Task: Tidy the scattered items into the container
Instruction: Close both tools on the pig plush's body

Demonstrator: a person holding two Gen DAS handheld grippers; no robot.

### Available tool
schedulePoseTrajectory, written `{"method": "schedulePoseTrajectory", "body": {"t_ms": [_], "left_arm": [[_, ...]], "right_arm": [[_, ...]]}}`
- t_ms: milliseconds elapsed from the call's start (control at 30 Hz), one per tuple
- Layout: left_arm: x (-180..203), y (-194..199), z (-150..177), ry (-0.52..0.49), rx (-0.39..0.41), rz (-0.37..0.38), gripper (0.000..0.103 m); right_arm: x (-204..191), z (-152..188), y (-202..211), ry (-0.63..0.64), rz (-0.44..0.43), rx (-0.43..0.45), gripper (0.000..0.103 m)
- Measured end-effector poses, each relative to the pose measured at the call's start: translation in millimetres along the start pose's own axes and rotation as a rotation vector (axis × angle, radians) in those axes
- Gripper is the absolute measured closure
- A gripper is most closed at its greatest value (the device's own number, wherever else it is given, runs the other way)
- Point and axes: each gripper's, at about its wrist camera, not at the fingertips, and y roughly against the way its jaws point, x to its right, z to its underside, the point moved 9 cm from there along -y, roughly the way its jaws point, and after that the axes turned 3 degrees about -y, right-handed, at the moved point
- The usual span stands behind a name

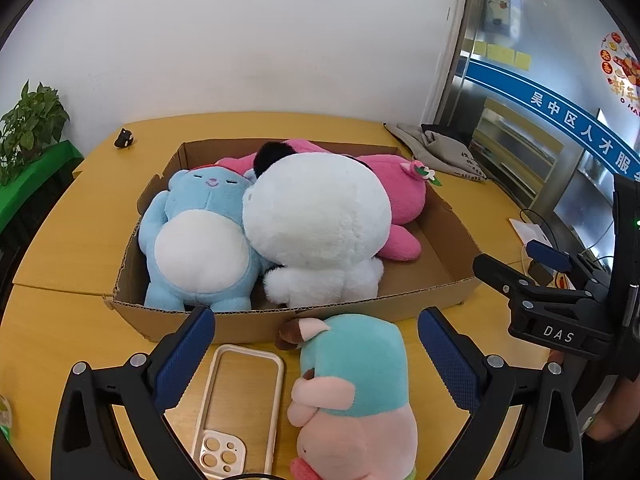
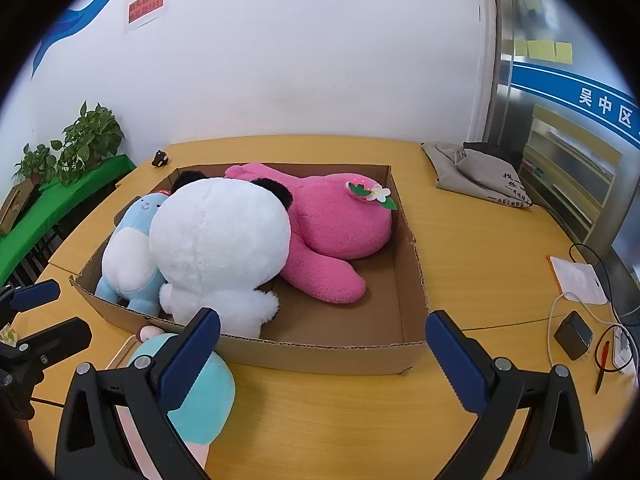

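A shallow cardboard box point(image 1: 260, 326) point(image 2: 320, 354) holds a blue plush point(image 1: 200, 232), a white plush point(image 1: 320, 220) point(image 2: 220, 240) and a pink plush point(image 1: 396, 196) point(image 2: 336, 224). In front of the box on the table lie a teal and pink plush point(image 1: 356, 392) point(image 2: 200, 392) and a clear phone case point(image 1: 236, 408). My left gripper point(image 1: 316, 356) is open, its fingers either side of the small plush and the case. My right gripper point(image 2: 322, 354) is open and empty before the box's near wall; it also shows in the left wrist view point(image 1: 520, 280).
A grey cloth bag point(image 2: 480, 176) lies at the table's back right. A charger, cables, a pen and a white card point(image 2: 576, 280) sit at the right edge. A small dark figurine point(image 2: 161, 159) stands at the back left. Potted plants point(image 2: 80, 140) stand left of the table.
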Motion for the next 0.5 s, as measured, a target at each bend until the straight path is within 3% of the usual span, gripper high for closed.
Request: {"method": "schedulePoseTrajectory", "body": {"t_ms": [500], "left_arm": [[5.6,-0.8,7.7,-0.012,-0.028,0.047,0.000]], "right_arm": [[-2.9,6.4,2.1,-0.006,-0.017,-0.007,0.000]]}}
